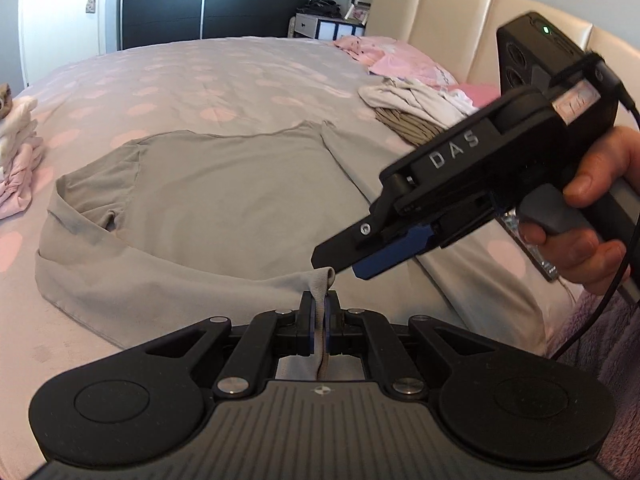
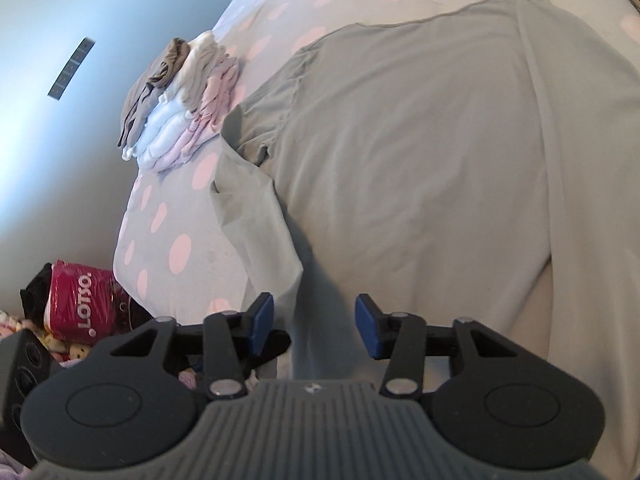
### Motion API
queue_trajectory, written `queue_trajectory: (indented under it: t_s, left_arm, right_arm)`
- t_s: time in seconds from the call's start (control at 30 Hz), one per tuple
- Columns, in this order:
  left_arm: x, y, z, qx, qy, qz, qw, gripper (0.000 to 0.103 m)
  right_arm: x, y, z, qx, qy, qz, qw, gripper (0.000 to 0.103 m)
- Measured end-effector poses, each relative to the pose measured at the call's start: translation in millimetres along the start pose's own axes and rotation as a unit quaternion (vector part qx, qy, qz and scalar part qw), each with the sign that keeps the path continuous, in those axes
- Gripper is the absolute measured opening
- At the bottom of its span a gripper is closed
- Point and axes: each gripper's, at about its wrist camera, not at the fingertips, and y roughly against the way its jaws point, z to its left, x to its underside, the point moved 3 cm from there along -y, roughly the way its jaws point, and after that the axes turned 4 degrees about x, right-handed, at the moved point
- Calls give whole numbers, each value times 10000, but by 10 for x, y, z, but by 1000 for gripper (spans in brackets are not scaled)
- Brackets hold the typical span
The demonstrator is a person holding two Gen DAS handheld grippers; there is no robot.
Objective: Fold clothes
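Cloth of the soft grey shirt (image 1: 224,200) lies flat on the spotty bedsheet (image 1: 200,80). The left gripper (image 1: 319,320) pinches its hem tight. The right gripper (image 2: 315,326) is spread wide, holding nothing.

A grey T-shirt (image 1: 224,200) lies spread flat on the bed, one sleeve folded inward; its near hem corner is lifted, bunched into a narrow fold.

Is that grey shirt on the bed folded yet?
Mostly spread. The grey shirt lies flat on the bed; only one sleeve is turned in, its hem pinched by the left hand-held gripper.
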Motion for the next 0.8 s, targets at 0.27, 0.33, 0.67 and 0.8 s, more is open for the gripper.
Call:
queue_trajectory:
  t_s: [0.27, 0.33, 0.67, 0.8]
  left_arm:
    - [46, -62, -182, -28, -298, 103, 9995, 2]
    - [65, -59, -207, -15, -329, 115, 9994, 2]
    - [52, 130, -146, 30, -423, 50, 9991, 12]
    - [20, 255, 32, -95, -448, 77, 9989, 19]
  right_arm:
    - [68, -77, 23, 63, 85, 172, 9998, 38]
    - [87, -110, 13, -39, 35, 254, 9997, 27]
    - [14, -9, 199, -50, 423, -7, 9991, 5]
    - [-121, 213, 287, -98, 525, -442, 9976, 5]
